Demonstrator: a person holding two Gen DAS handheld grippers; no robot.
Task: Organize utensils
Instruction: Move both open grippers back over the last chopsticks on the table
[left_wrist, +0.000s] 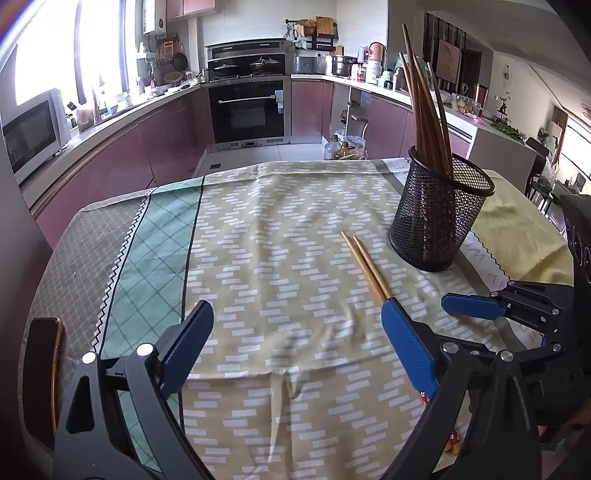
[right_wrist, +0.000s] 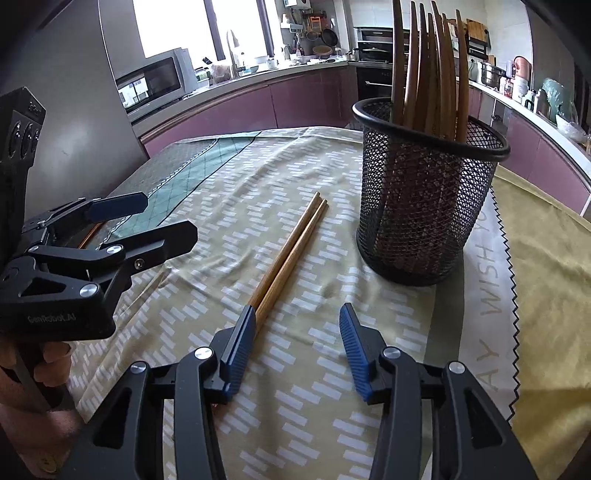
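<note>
A pair of wooden chopsticks (left_wrist: 364, 264) lies side by side on the patterned cloth, also seen in the right wrist view (right_wrist: 291, 254). A black mesh holder (left_wrist: 439, 214) stands just right of them with several wooden chopsticks upright in it; it also shows in the right wrist view (right_wrist: 424, 192). My left gripper (left_wrist: 295, 328) is open and empty above the cloth, its right finger over the near part of the pair. My right gripper (right_wrist: 297, 328) is open and empty, its left finger beside the pair's near end. The pair's near ends are hidden.
The table carries a beige patterned cloth (left_wrist: 277, 240) with a green and grey band at the left and a yellow cloth (right_wrist: 546, 258) at the right. A dark flat object (left_wrist: 44, 369) lies at the table's left edge. Kitchen counters stand behind.
</note>
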